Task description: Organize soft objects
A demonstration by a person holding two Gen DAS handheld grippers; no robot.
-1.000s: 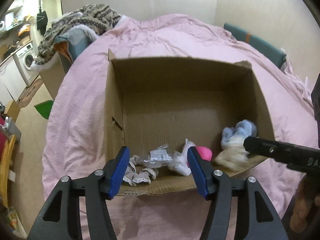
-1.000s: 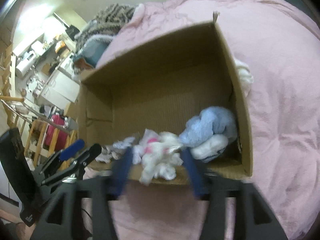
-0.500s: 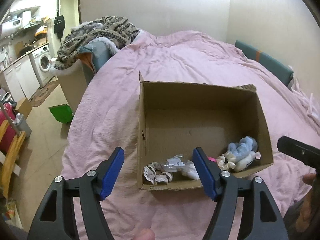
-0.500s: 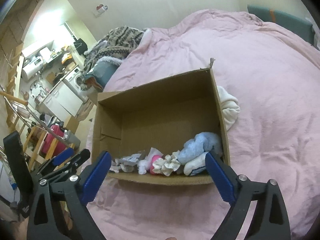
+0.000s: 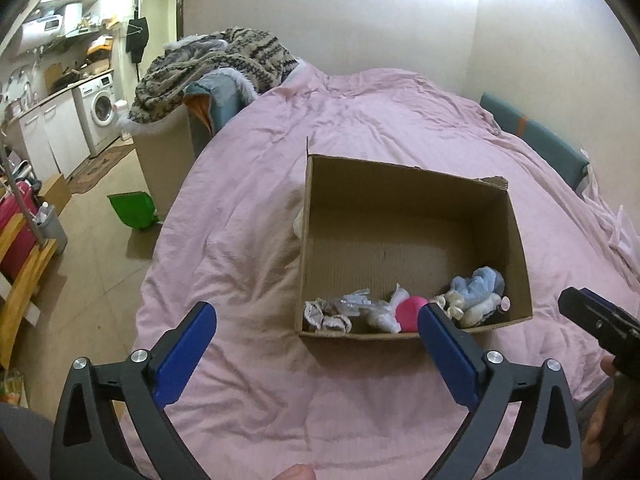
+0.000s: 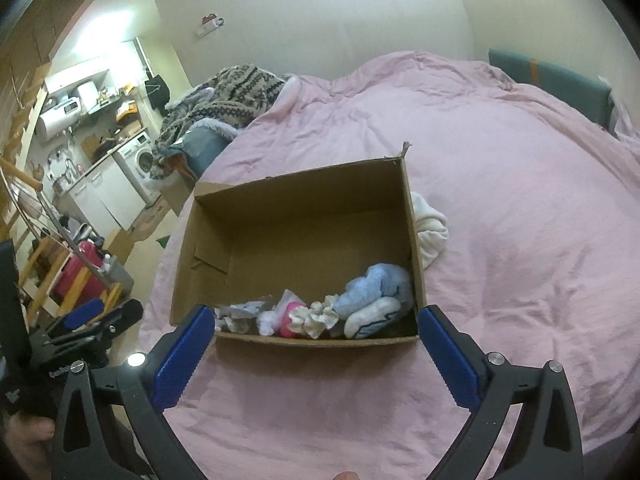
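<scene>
An open cardboard box [image 5: 400, 196] lies on the pink bed cover [image 5: 360, 120]. Along its near wall sit a pale blue fluffy sock [image 5: 478, 284], a pink ball [image 5: 412, 308], a white crumpled piece [image 5: 384, 312] and a lace scrunchie [image 5: 326, 314]. My left gripper [image 5: 315, 310] hovers in front of the box, its jaws opening with nothing between them. My right gripper [image 6: 314, 312] stands open wide before the box [image 6: 304, 200], clear of the blue sock [image 6: 372, 284], the cream scrunchie [image 6: 318, 316] and a white sock [image 6: 370, 322].
A white cloth [image 6: 430, 236] lies on the bed against the box's outer side. A knitted blanket pile [image 5: 216, 64] tops a bin at the bed's far left. A green dustpan [image 5: 134, 210] and a washing machine [image 5: 100, 108] are on the floor side. A teal headboard [image 5: 536, 140] borders the right.
Both grippers have drawn back and risen away from the box, and their jaws have spread much wider. The soft things they were around now lie in the box.
</scene>
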